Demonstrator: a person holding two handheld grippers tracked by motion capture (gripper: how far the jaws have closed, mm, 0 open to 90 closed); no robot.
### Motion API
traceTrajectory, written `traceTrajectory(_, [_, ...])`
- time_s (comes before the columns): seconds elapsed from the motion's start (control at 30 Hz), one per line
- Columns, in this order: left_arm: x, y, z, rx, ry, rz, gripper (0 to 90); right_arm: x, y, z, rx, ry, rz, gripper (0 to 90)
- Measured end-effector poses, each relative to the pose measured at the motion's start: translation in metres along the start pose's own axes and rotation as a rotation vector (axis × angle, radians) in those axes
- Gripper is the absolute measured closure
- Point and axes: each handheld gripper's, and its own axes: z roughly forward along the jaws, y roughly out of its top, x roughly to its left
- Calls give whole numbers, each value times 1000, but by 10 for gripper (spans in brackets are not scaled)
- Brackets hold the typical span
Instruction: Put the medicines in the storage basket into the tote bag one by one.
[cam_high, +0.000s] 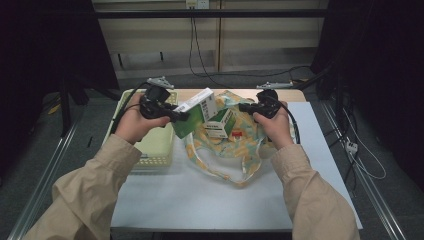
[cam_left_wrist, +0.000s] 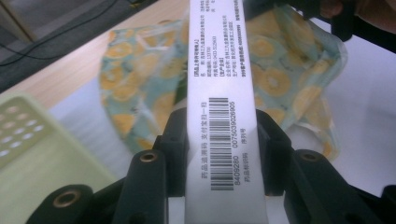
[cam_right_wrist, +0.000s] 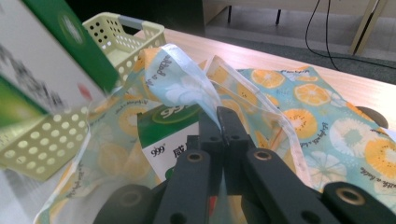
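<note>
Two grippers work a fruit-print bag (cam_high: 235, 142) on the bench (cam_high: 210, 200), and we read the scene from left to right. At far left sits a pale green basket (cam_high: 152, 147). Beside it our left gripper (cam_high: 175, 115) has its jaws partly closed, clamped on the narrow sides of a long green-and-white box (cam_high: 196, 112), which hangs tilted in the air between basket and bag. In the left gripper view the barcoded face (cam_left_wrist: 220, 140) runs straight up between the jaws. A second box (cam_high: 220, 125) lies inside the bag's mouth. At right, our right gripper (cam_high: 244, 107) has its jaws fully shut, pinching the bag's rim (cam_right_wrist: 205, 105). We judge that the long box, gripped near one end, could pivot or slip and strike the basket wall, and that the thin rim could slide free, letting the bag sag closed.
</note>
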Motion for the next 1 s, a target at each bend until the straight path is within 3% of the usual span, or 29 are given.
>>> traceTrajectory(0.27, [-24, 3, 48, 36, -86, 18, 628, 1, 6, -7, -26, -2, 0, 900])
traceTrajectory(0.43, [-34, 3, 78, 99, -108, 56, 628, 4, 9, -10, -32, -3, -5, 900])
traceTrajectory(0.5, [-37, 3, 91, 99, -118, 39, 627, 5, 11, -11, -36, -2, -5, 900])
traceTrajectory(0.6, [-38, 5, 110, 108, -93, 35, 627, 7, 12, -11, -34, 1, -9, 900])
traceTrajectory(0.77, [-34, 10, 134, 65, -90, -44, 627, 8, 11, -12, -29, -5, -13, 900])
traceTrajectory(1.0, [-35, 19, 152, 51, -57, -63, 626, 6, 11, -12, -31, -10, -8, 900])
